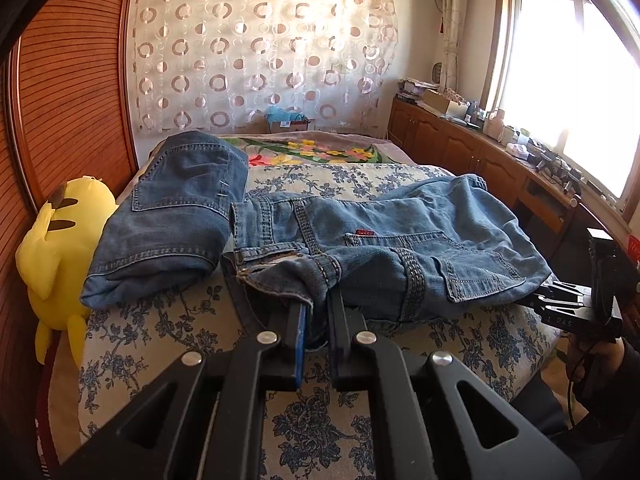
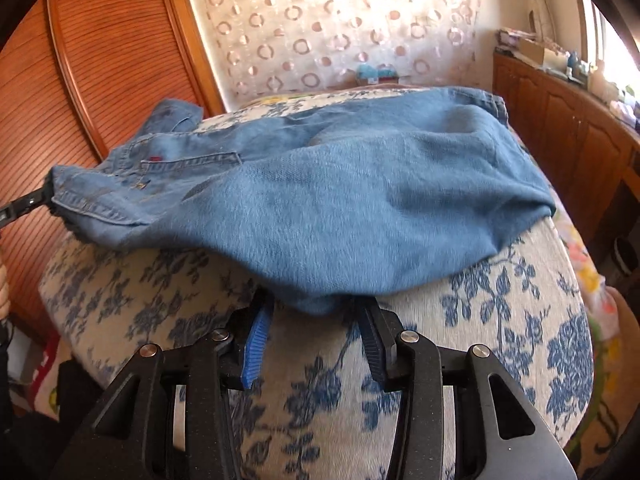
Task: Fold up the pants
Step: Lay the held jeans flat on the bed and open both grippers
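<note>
Covering most of both views, the bed [image 1: 400, 176] carries a blue-flowered white cover, with a wooden wardrobe [image 1: 72, 92] along its left side and low wooden cabinets [image 1: 460, 148] under the window on the right. Unfolded jeans [image 1: 400, 256] lie crumpled across the near part of the bed, waistband to the left, red tag showing. Second pair, the folded jeans [image 1: 172, 220], sits just left of them, nearly touching. Yellow plush toy [image 1: 60, 252] rests against the folded pair at the bed's left edge. Left gripper [image 1: 316, 304]: jaws narrow, pinching the waistband edge of the unfolded jeans. Right gripper [image 2: 316, 312]: jaws set wider, with a fold of the denim bunched between them at the near hem; whether they press on it, cannot tell.
</note>
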`<state>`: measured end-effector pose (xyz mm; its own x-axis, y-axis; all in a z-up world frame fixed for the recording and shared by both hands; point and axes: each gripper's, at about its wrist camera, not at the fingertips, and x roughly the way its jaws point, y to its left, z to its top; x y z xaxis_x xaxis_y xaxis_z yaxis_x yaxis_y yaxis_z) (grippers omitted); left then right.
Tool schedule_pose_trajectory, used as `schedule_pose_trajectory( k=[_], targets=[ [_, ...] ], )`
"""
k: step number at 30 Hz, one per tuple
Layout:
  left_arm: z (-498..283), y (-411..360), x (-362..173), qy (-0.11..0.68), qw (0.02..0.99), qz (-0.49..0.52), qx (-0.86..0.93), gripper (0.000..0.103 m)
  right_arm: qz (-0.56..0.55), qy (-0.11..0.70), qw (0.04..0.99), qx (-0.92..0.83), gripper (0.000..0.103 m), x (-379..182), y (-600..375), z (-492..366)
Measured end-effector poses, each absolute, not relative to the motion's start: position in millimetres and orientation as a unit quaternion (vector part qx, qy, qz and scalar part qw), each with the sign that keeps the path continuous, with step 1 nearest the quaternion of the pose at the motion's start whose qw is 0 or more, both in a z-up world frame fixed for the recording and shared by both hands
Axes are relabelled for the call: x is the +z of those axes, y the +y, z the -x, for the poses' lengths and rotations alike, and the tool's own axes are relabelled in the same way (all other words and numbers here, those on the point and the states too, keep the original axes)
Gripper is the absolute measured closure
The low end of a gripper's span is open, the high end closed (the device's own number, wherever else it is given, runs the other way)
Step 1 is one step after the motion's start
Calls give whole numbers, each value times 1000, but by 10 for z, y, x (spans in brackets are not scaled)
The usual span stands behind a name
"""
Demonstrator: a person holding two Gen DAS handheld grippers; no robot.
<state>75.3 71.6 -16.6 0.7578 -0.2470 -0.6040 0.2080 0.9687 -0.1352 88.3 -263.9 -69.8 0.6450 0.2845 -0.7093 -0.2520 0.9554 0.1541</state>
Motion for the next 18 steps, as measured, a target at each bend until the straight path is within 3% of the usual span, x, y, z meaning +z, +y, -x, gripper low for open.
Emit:
schedule_pose_trajectory(
  k=[2,4,18],
  targets=[
    [-747,724,-171,325,937,30,-126,97,-9,392,909,138,91,-701,-2625,-892],
    [-732,732,-169,323,937,33,-128,97,-9,393,908,145,101,-699,-2642,-897],
    [-420,663,71,291,944,38,-151,97,57,350,920,169,103,238,-3010,-575]
  ],
)
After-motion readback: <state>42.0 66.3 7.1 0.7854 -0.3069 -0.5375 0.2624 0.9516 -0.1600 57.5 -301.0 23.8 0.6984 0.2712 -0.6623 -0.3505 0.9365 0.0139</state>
